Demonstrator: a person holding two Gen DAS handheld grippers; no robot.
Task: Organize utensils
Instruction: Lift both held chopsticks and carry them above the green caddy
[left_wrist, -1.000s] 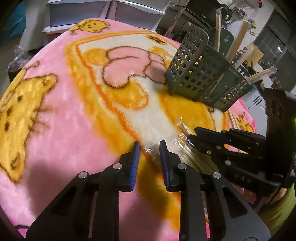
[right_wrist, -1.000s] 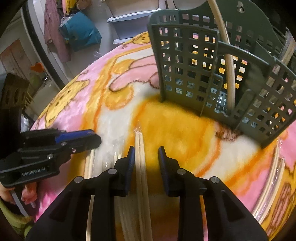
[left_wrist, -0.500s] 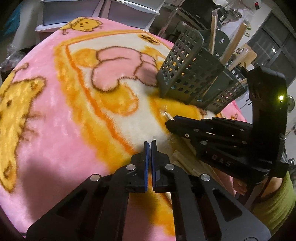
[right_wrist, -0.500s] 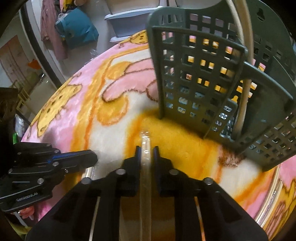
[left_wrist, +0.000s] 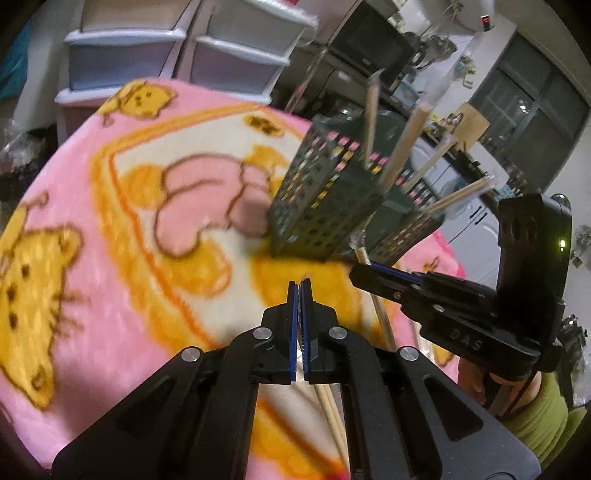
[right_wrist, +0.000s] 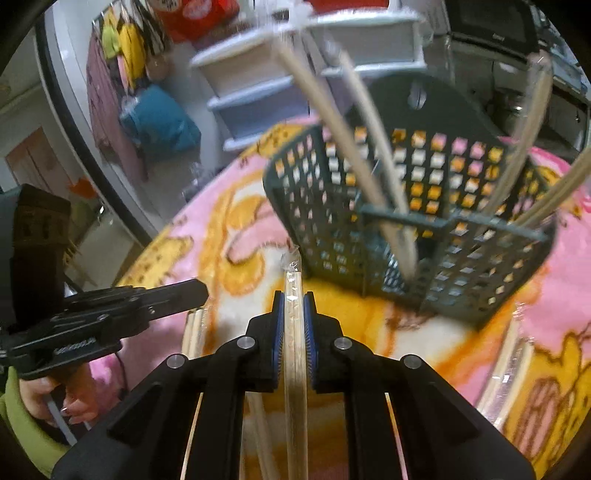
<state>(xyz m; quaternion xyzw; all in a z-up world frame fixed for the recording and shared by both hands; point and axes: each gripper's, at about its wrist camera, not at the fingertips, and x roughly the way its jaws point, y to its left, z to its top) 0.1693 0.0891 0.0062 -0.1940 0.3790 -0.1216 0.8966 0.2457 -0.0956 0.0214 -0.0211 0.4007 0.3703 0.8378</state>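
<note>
A fleecy pink blanket (left_wrist: 92, 280) printed with yellow cartoon animals covered the round tabletop, pale plastic drawers (left_wrist: 207, 55) standing beyond its far edge. The dark green lattice basket (right_wrist: 424, 221), ringed by bare blanket, held wooden sticks (right_wrist: 332, 122) upright. Just before the basket, the right hand-held gripper (right_wrist: 294, 321) clamped plastic-wrapped chopsticks (right_wrist: 294, 354); more chopsticks (right_wrist: 194, 328) lay on the blanket below it. Nearer the viewer than the basket, the left hand-held gripper (left_wrist: 299, 295) was pressed shut, seemingly on a sliver of clear wrapper (left_wrist: 306, 275).
</note>
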